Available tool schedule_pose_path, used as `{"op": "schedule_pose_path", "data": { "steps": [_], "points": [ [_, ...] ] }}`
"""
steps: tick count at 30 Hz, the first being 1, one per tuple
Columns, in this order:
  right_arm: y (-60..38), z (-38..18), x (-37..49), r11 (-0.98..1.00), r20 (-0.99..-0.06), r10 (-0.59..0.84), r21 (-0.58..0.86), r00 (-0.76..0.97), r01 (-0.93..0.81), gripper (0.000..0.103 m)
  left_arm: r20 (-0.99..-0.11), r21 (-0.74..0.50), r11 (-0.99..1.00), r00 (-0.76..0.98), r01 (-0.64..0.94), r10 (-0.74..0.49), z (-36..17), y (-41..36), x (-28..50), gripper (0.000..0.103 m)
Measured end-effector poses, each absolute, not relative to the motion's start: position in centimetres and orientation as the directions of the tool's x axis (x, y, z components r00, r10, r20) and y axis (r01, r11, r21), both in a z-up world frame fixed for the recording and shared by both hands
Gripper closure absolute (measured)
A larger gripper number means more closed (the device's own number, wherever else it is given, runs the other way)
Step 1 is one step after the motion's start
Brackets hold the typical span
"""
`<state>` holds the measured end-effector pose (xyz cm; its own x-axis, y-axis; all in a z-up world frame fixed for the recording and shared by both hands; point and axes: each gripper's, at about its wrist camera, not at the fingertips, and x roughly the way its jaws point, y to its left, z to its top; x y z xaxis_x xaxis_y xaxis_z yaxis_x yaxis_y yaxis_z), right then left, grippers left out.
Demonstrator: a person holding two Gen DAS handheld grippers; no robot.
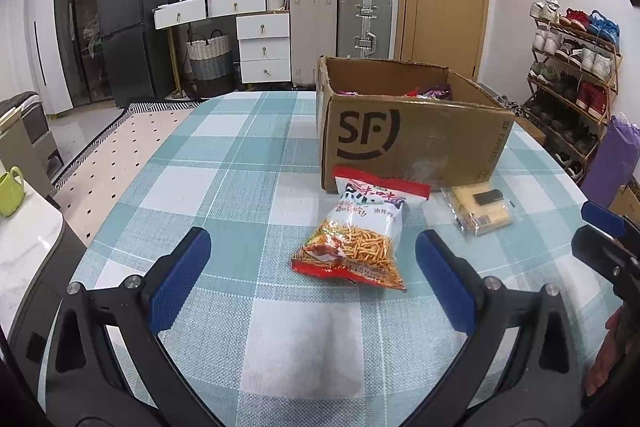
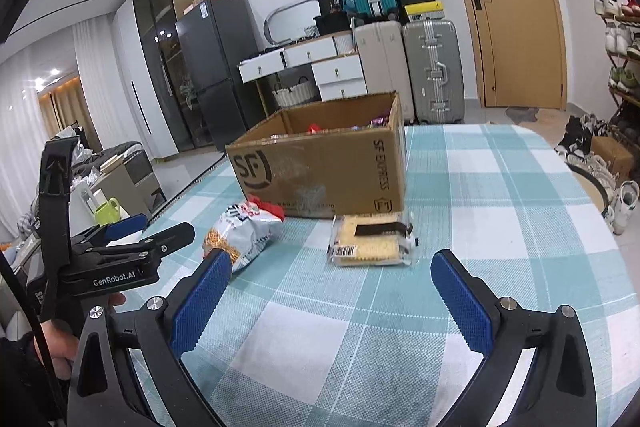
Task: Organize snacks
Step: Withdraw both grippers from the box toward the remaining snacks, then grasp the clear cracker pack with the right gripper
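Observation:
A red and white bag of fried noodle snack (image 1: 358,227) lies on the checked tablecloth just in front of the open SF cardboard box (image 1: 404,131). A clear pack of yellow crackers (image 1: 482,207) lies to its right. My left gripper (image 1: 312,267) is open and empty, just short of the bag. My right gripper (image 2: 332,291) is open and empty, just short of the cracker pack (image 2: 370,241). The right wrist view also shows the bag (image 2: 244,231), the box (image 2: 320,163) with several snack wrappers inside, and the left gripper (image 2: 132,235) at the left.
The table (image 1: 240,163) has a teal and white checked cloth. A green cup (image 1: 10,191) stands on a side counter at left. Suitcases (image 1: 364,23), drawers, a fridge and a shoe rack (image 1: 572,75) stand behind the table.

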<state>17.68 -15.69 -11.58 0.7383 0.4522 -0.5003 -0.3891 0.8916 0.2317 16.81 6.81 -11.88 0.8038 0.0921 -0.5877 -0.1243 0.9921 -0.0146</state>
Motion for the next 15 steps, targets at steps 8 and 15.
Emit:
{"op": "schedule_pose_path", "data": {
  "steps": [8,15],
  "points": [
    [-14.9,-12.9,20.1,0.916,-0.592,0.395,0.199,0.702,-0.347,0.001,-0.581,-0.009,0.993,0.809,-0.116,0.089,-12.4,6.6,16.7,0.001],
    [-13.5,-13.7,22.8,0.932,-0.648,0.335,0.121,0.684,-0.341,0.001,-0.588,-0.027,0.994,0.805,-0.108,0.072,-12.7,6.7,16.7,0.001]
  ]
}}
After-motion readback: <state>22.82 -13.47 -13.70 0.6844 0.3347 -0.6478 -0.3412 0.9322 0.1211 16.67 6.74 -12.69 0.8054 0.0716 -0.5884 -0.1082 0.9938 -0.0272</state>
